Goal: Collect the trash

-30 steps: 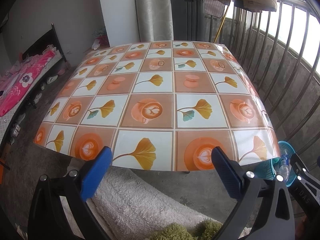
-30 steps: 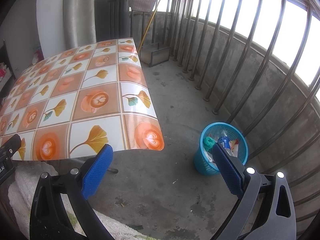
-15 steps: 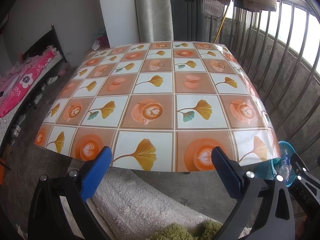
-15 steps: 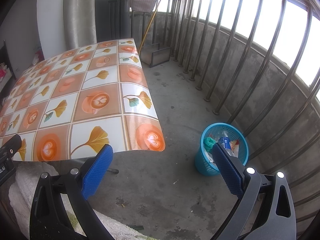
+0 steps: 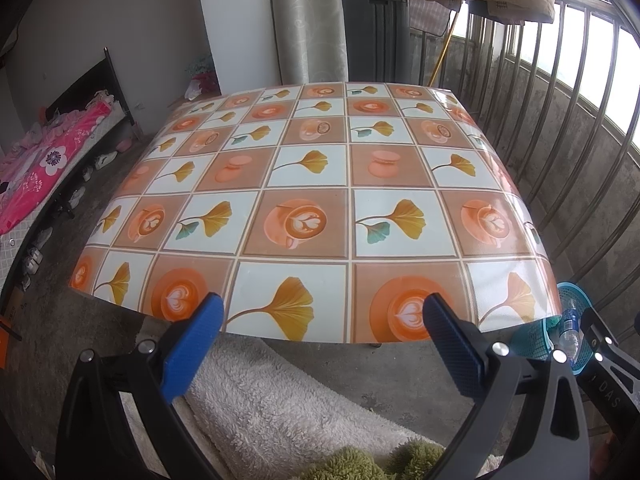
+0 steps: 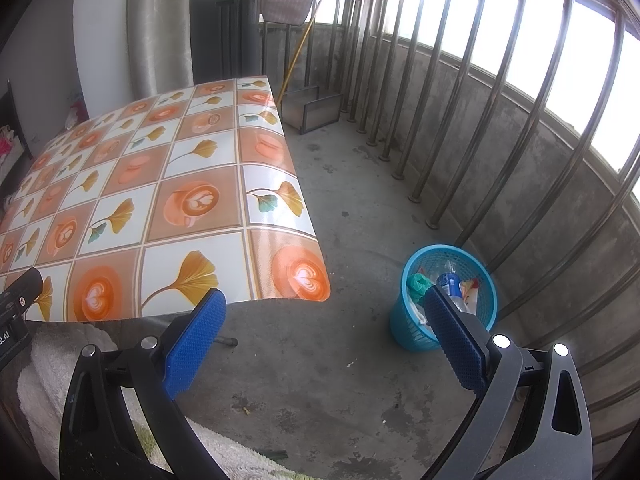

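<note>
Ahead stands a table (image 5: 312, 184) in patterned oilcloth on concrete floor (image 6: 360, 200); bright metal railing (image 6: 460, 120) rightward.

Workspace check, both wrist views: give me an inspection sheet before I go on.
Surface: table with a glossy cloth of coffee-cup and leaf squares; nothing seen on it.
Job's things: blue basket on the concrete floor to the right of the table, holding a plastic bottle, a green bag and wrappers.
Clutter: white fleece towel below the table's near edge; metal box by the railing.
Grippers: left gripper and right gripper both have jaws apart, holding nothing.
Cables: nothing seen.
Surroundings: balcony railing, hanging laundry, and a bed with a pink cover on the left.
</note>
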